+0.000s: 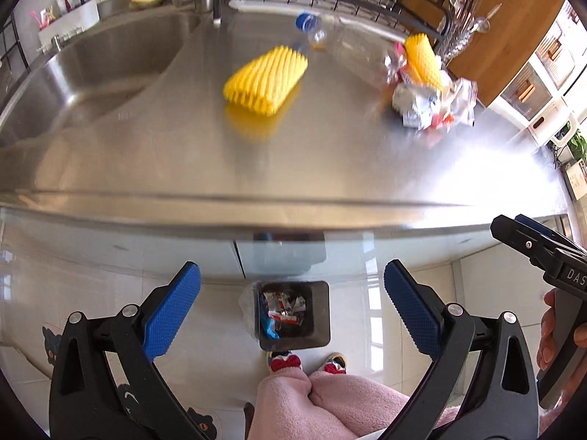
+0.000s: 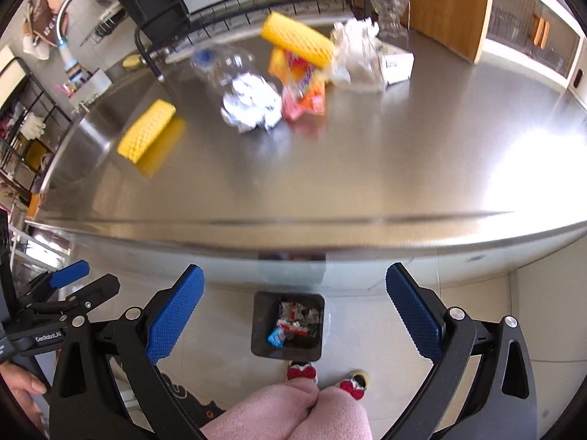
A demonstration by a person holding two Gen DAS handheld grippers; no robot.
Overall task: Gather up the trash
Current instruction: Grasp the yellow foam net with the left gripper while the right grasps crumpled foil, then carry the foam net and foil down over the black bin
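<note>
Fingers [image 1: 172, 311] spread empty, trash bin [image 1: 323, 315] on floor between them, well below

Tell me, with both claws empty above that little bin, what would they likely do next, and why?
Probably reach the right gripper toward the crumpled foil wrapper on the steel counter. Both it and the left gripper are open and hold nothing, the bin on the floor already has wrappers in it, and the foil lies nearest the counter's front edge in the remaining pile.

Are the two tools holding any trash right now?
No. The left tool and right tool are both open and empty, above the bin.
</note>
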